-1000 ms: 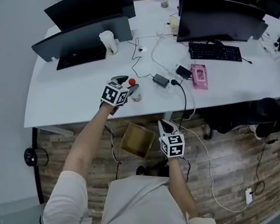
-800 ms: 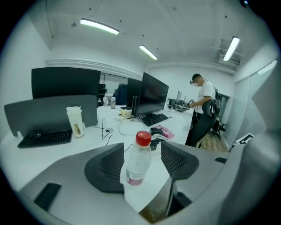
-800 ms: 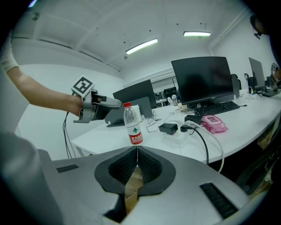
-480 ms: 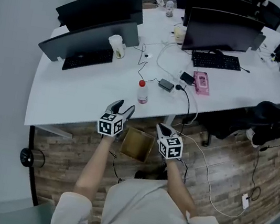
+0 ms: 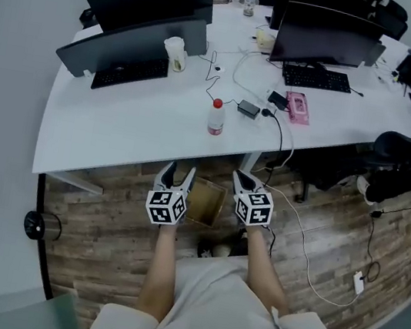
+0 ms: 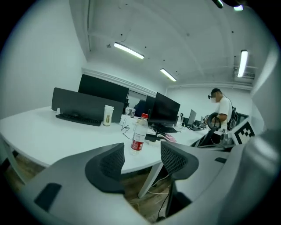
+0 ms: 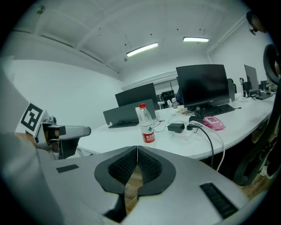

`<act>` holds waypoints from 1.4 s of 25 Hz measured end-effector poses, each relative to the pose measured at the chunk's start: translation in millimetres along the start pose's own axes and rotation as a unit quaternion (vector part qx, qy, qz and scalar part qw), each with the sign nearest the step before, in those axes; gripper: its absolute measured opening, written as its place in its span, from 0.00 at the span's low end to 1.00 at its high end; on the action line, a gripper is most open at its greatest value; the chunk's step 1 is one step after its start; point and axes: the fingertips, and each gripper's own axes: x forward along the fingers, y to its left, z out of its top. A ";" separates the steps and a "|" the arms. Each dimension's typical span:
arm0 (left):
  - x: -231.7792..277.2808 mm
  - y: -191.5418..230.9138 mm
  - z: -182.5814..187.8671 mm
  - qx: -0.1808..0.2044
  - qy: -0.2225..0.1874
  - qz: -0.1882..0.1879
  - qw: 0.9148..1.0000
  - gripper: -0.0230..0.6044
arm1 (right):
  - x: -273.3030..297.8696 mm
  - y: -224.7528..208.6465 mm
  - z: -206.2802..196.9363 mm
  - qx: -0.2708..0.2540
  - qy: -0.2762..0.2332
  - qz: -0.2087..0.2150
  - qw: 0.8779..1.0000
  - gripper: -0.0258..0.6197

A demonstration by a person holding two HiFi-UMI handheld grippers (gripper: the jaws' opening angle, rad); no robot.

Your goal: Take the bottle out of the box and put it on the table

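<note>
Red-cap bottle upright on white table; cardboard box below, nr edge.

The white table is curved and carries the bottle, which stands upright with its red cap on, near the front edge on bare surface. Just beside it to the right lie a black power adapter and a pink flat object, linked by loose cables. Further back stand two dark monitors, each with a black keyboard in front; a pale cup stands beside the left keyboard. The wood-plank floor below the front edge carries the open cardboard box and a white cable.
</note>
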 end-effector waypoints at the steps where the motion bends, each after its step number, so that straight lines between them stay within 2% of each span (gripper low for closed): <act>1: -7.5 -3.3 -3.8 0.016 0.001 -0.003 1.000 0.46 | -3.1 3.4 -1.3 -0.002 -0.002 -0.002 1.000 0.10; 4: -27.1 -10.7 -15.5 0.050 0.003 -0.012 0.999 0.46 | -10.9 13.1 -4.8 -0.008 -0.006 -0.008 1.000 0.10; 9: -43.2 -18.0 -30.8 0.079 0.005 -0.022 0.997 0.44 | -19.4 28.8 -8.3 -0.027 -0.012 -0.008 1.000 0.10; 12: -49.1 -22.6 -33.4 0.075 0.003 -0.028 0.997 0.42 | -24.9 34.7 -10.0 -0.029 -0.013 -0.008 0.999 0.10; 20: -60.7 -30.1 -32.5 0.081 -0.004 -0.037 0.996 0.27 | -29.7 48.8 -10.8 -0.029 -0.014 -0.001 0.999 0.10; 25: -63.3 -28.2 -25.0 0.083 -0.018 -0.027 0.996 0.12 | -29.2 54.1 -11.3 -0.024 -0.016 0.007 1.000 0.10; 28: -63.6 -29.4 -20.1 0.078 -0.024 -0.023 0.996 0.07 | -29.5 54.7 -10.2 -0.022 -0.014 0.013 1.000 0.10; 35: -61.8 -37.6 -22.5 0.084 -0.011 -0.034 0.996 0.06 | -34.8 53.6 -3.6 -0.035 -0.020 0.011 0.999 0.10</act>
